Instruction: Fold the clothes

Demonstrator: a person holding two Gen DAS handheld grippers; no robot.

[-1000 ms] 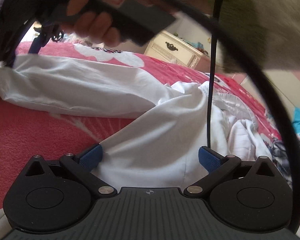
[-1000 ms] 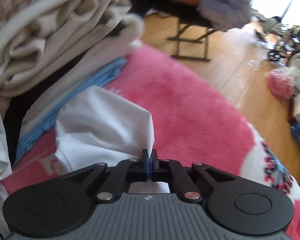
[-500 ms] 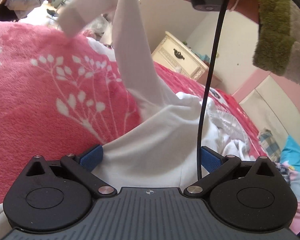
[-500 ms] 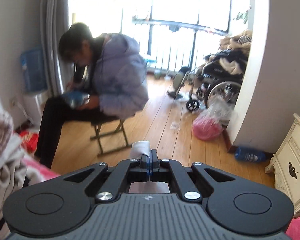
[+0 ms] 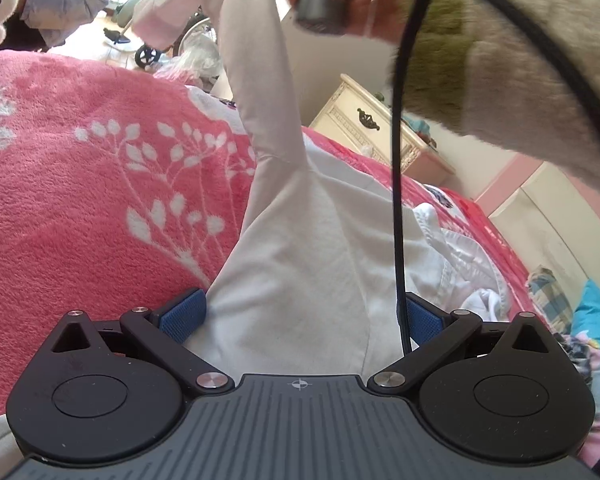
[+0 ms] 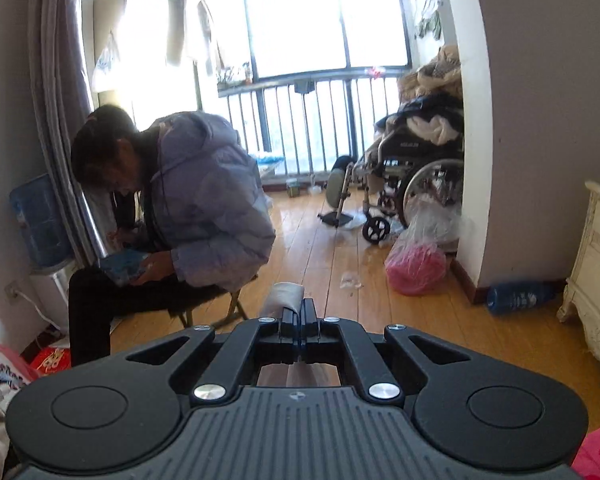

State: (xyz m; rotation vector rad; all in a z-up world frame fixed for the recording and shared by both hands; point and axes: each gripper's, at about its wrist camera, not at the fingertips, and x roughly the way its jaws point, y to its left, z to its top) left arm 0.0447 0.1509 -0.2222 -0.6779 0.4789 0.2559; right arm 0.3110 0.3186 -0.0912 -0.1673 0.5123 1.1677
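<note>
The white shirt (image 5: 300, 248) lies on the pink blanket (image 5: 80, 184) between the left gripper's (image 5: 300, 316) wide-apart jaws, while its sleeve (image 5: 252, 64) hangs taut from the raised right gripper (image 6: 299, 314), whose narrow jaws, just easing apart, pinch the cloth.

Left wrist view: close above the pink blanket (image 5: 80, 200), facing along the bed toward the cream dresser (image 5: 364, 128). Right wrist view: raised, facing the balcony window (image 6: 320, 20). Both show the wheelchair (image 6: 412, 184) and dresser.
</note>
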